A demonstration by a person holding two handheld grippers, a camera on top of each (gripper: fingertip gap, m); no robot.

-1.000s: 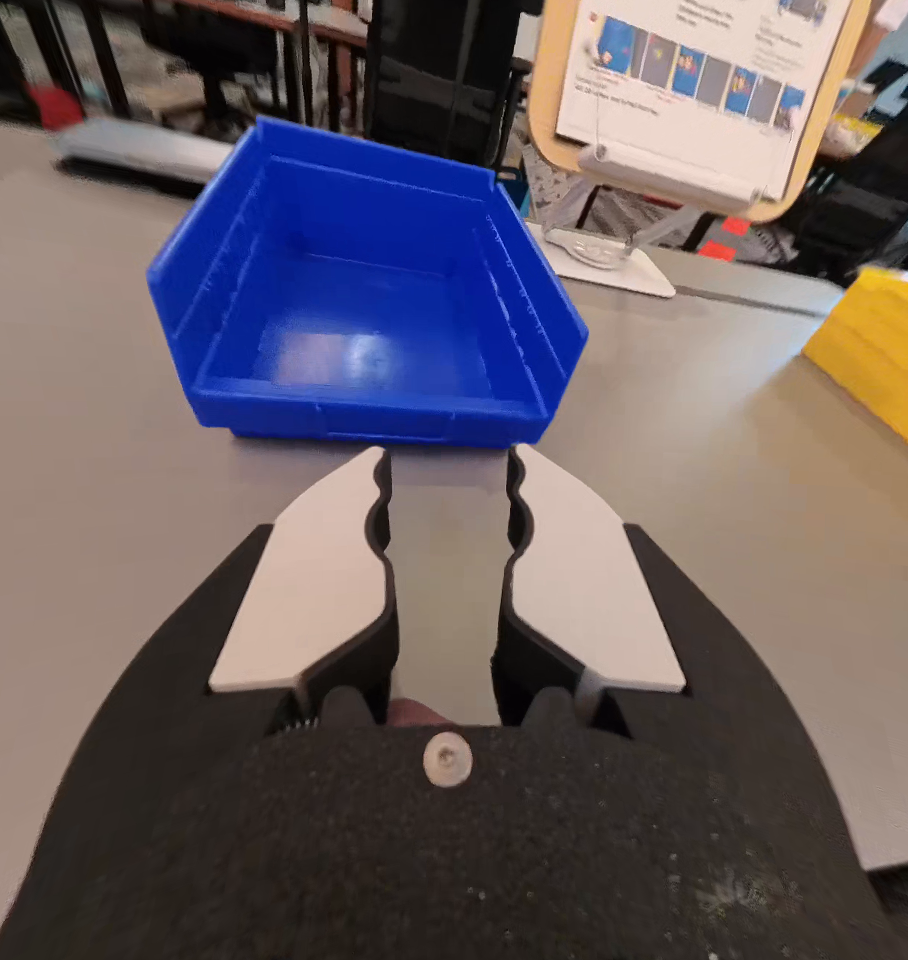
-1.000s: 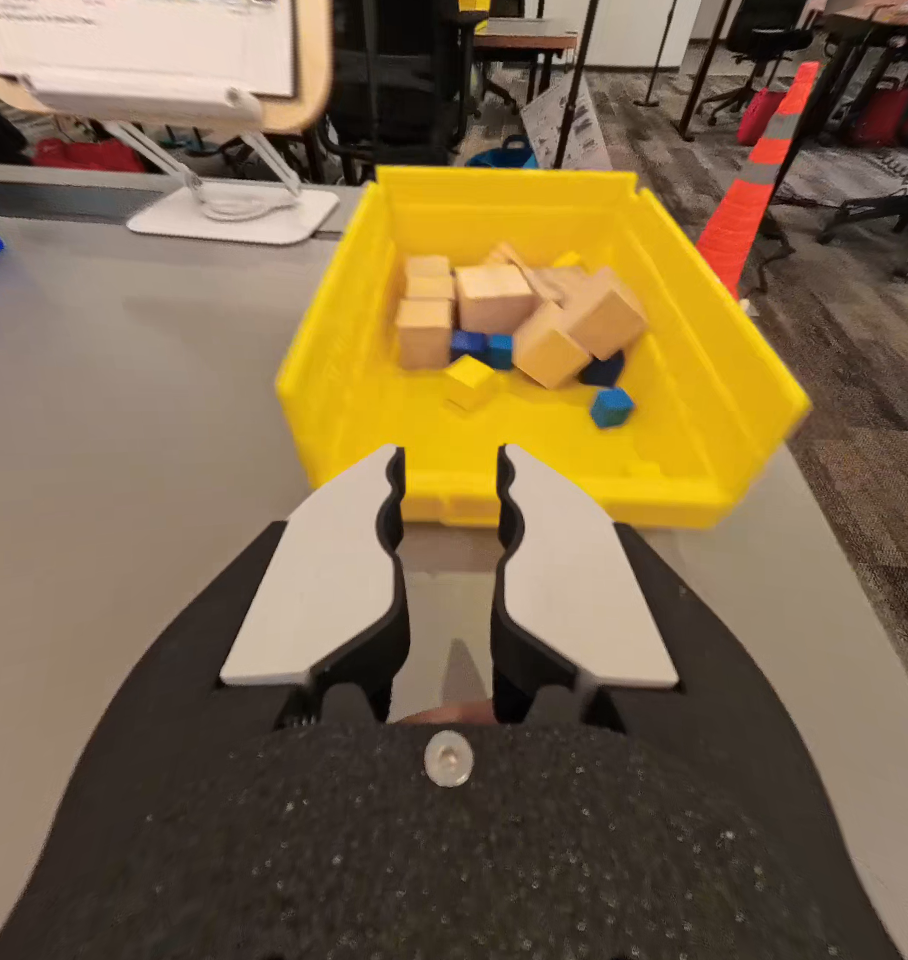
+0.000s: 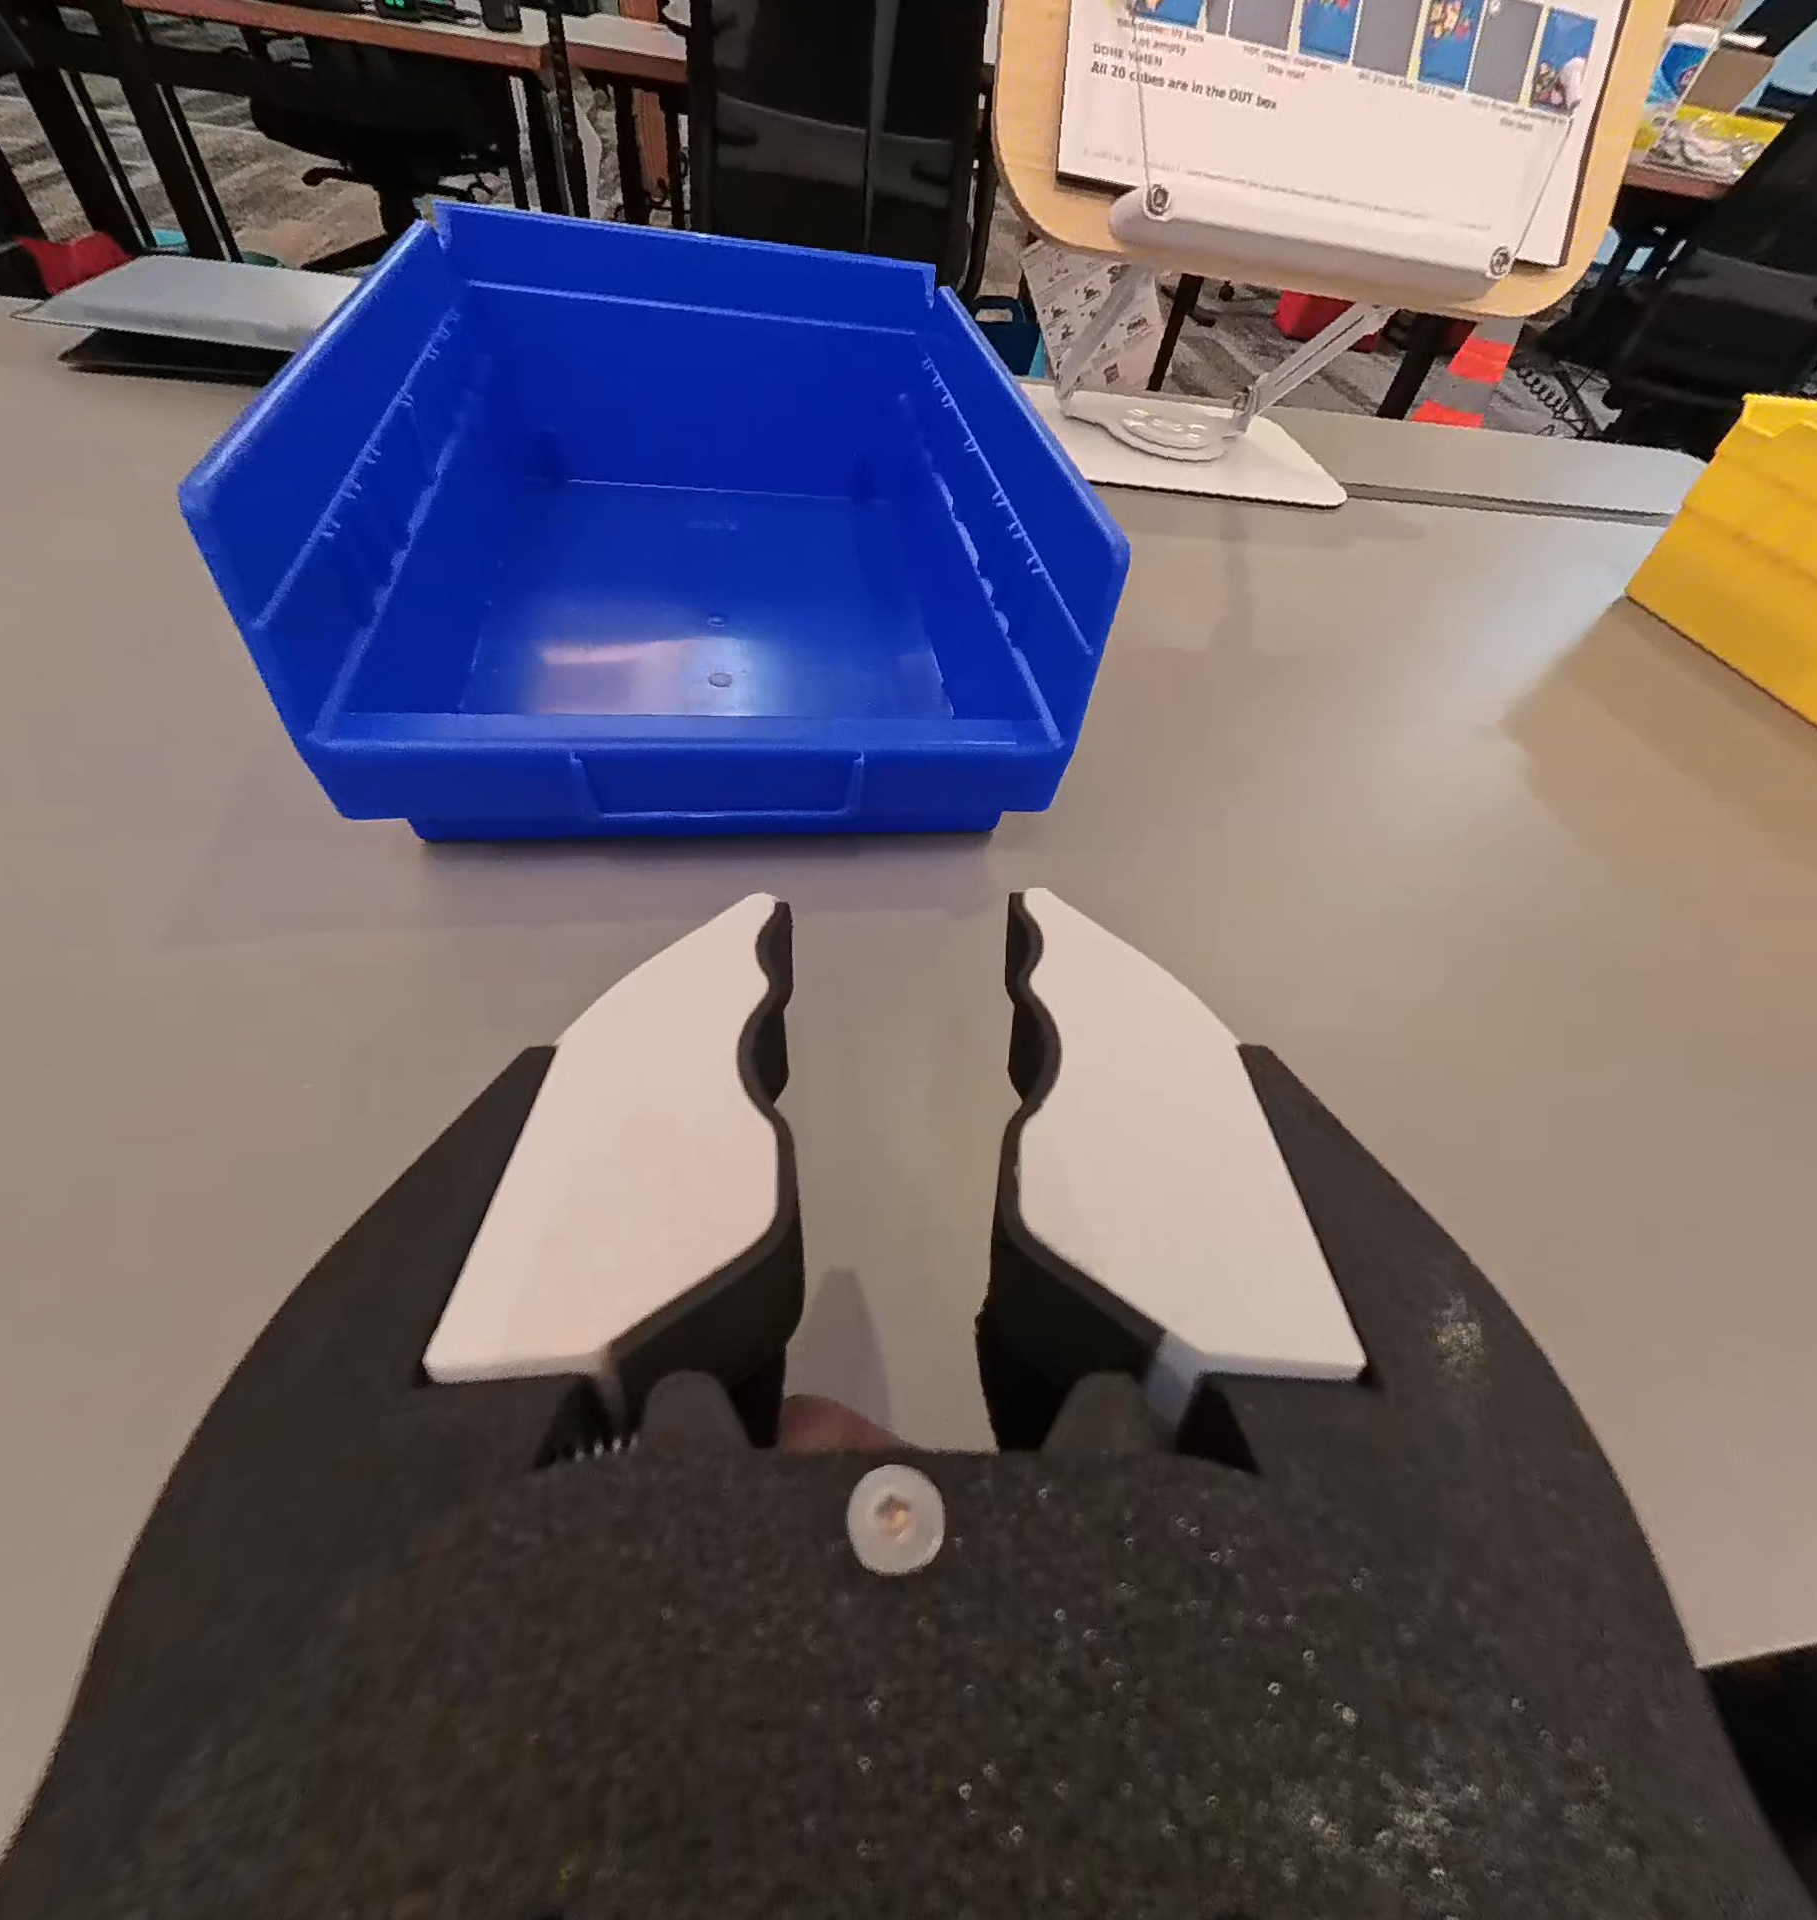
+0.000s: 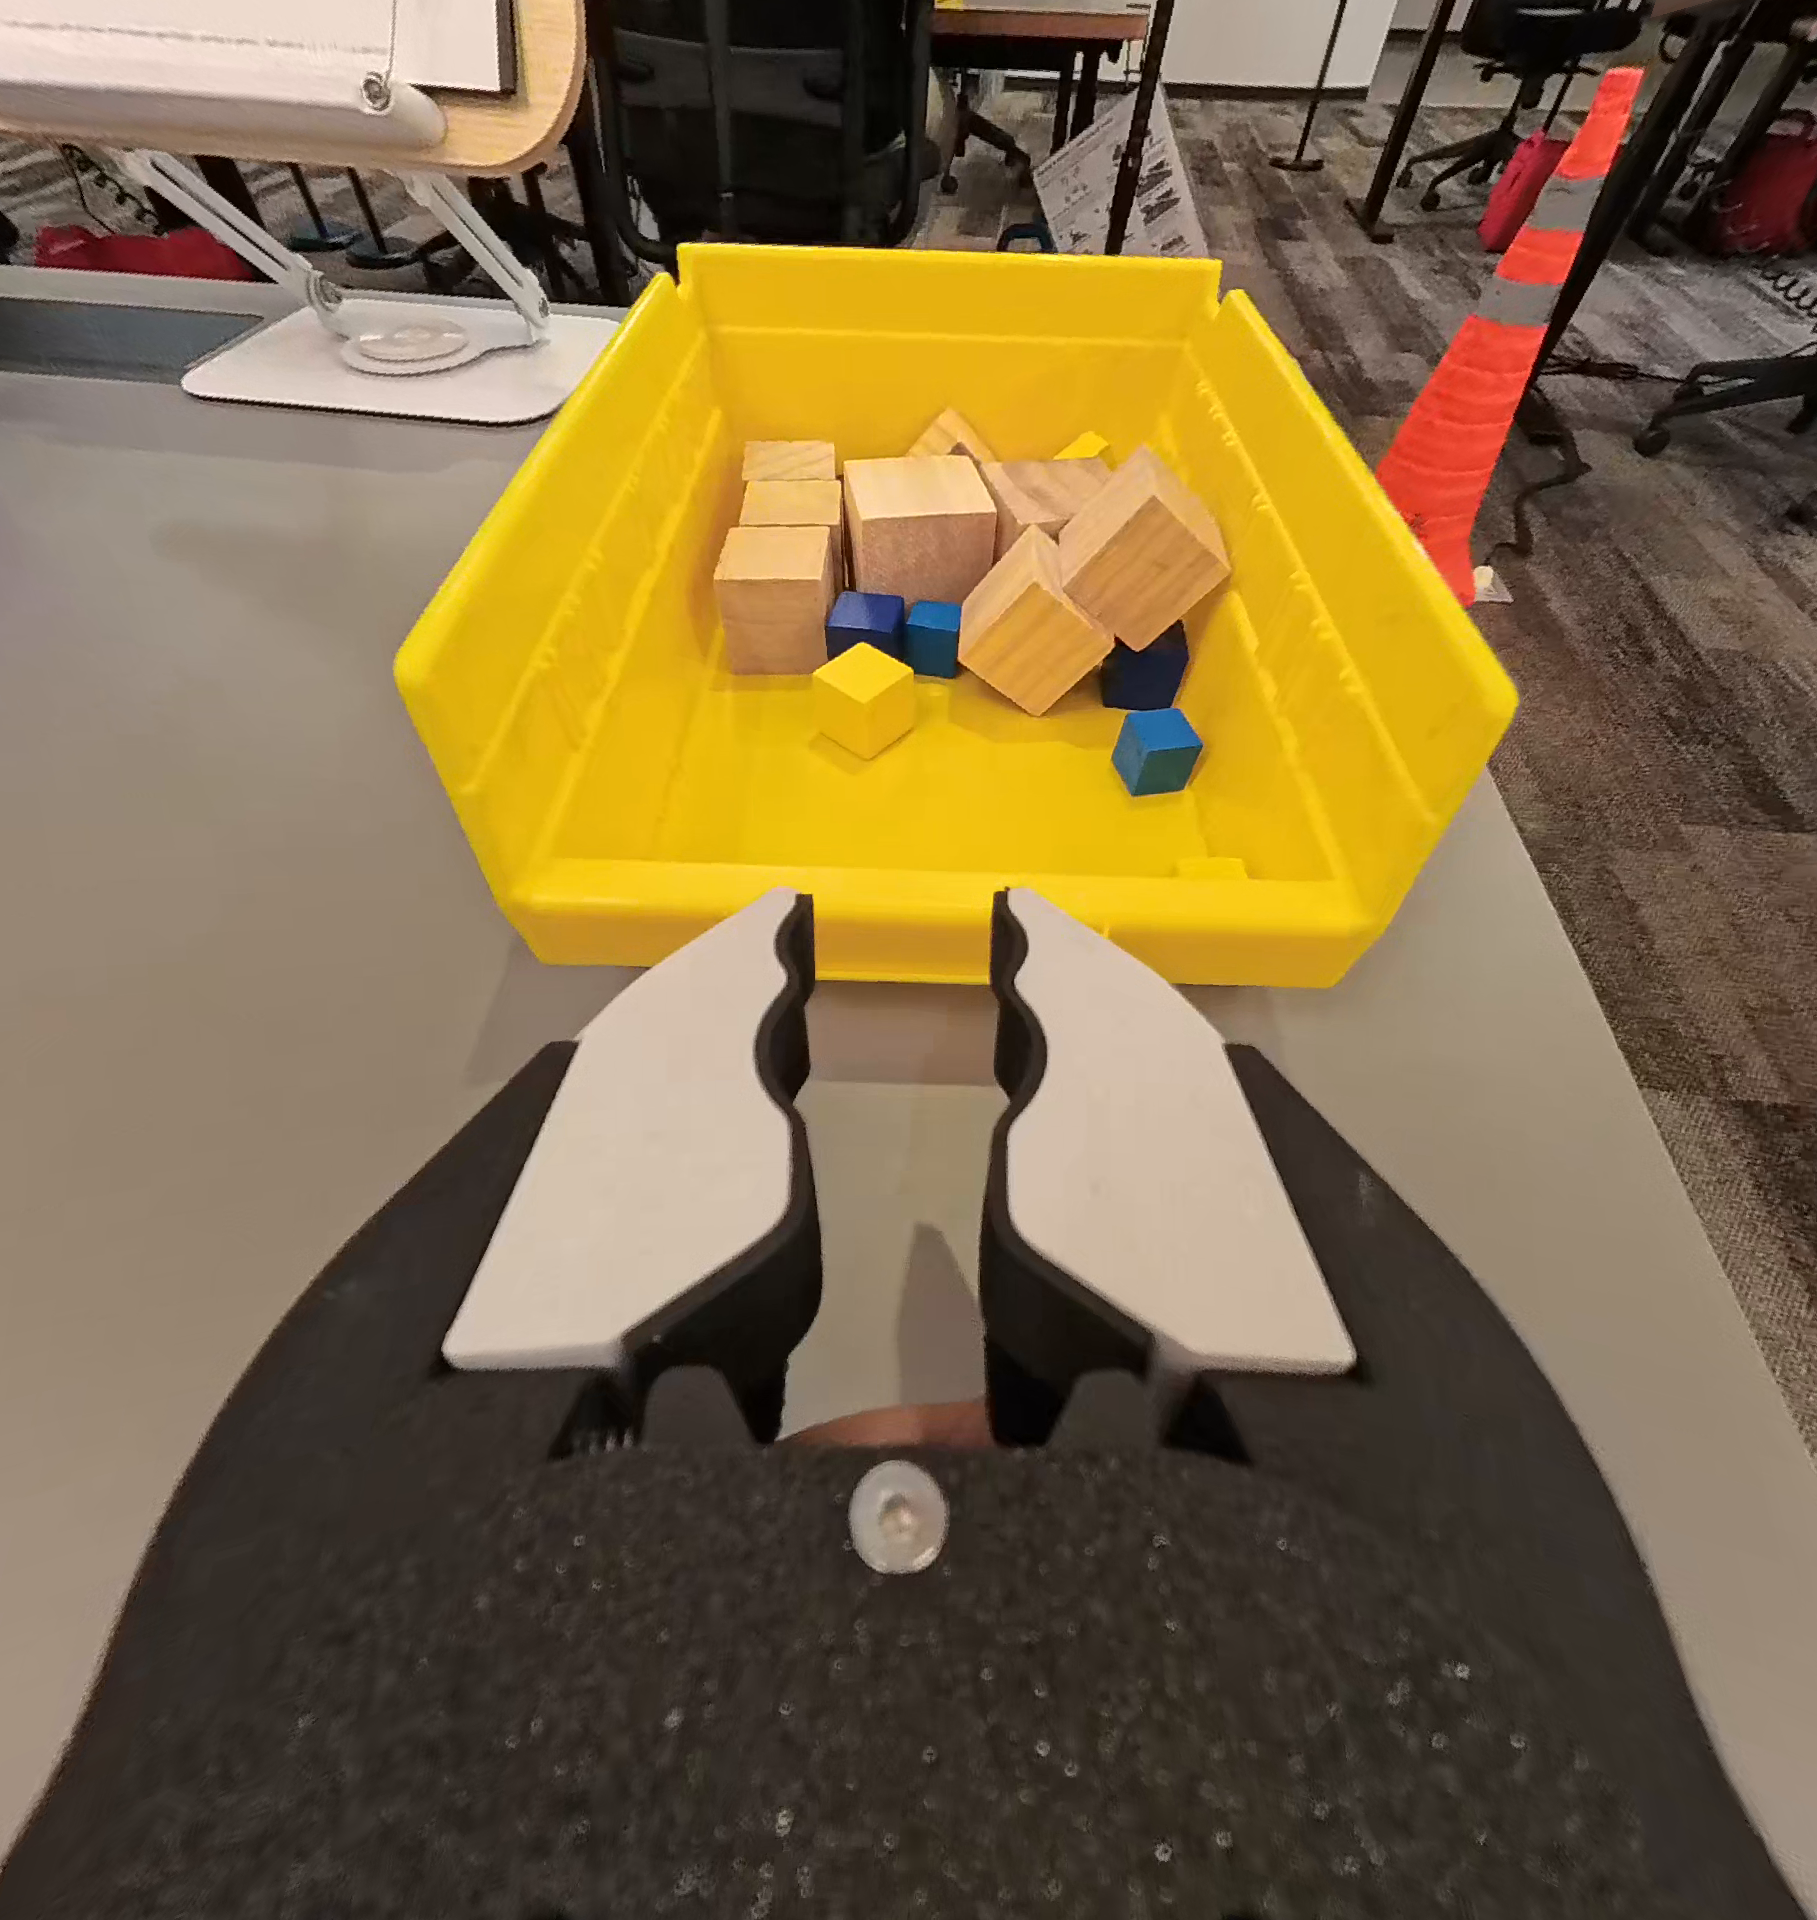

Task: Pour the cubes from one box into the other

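An empty blue box [image 3: 384, 520] stands on the grey table just beyond my left gripper [image 3: 899, 914], which is open, empty and short of the box's front wall. A yellow box [image 4: 571, 665] holds several wooden cubes [image 4: 919, 520], small blue cubes [image 4: 1156, 750] and a yellow cube [image 4: 864, 698], piled toward its back. My right gripper [image 4: 899, 909] is open and empty, its tips level with the yellow box's front wall. An edge of the yellow box [image 3: 1777, 582] shows at the right of the left wrist view.
A board on a white stand [image 3: 1205, 442] sits at the table's back between the boxes; it also shows in the right wrist view [image 4: 384, 353]. The table's right edge runs close beside the yellow box. An orange cone [image 4: 1486, 374] stands on the floor beyond.
Both grippers have shifted slightly: the left has drawn back a little from the blue box and swung to face it squarely. The right sits a bit closer to the yellow box. Both stay open.
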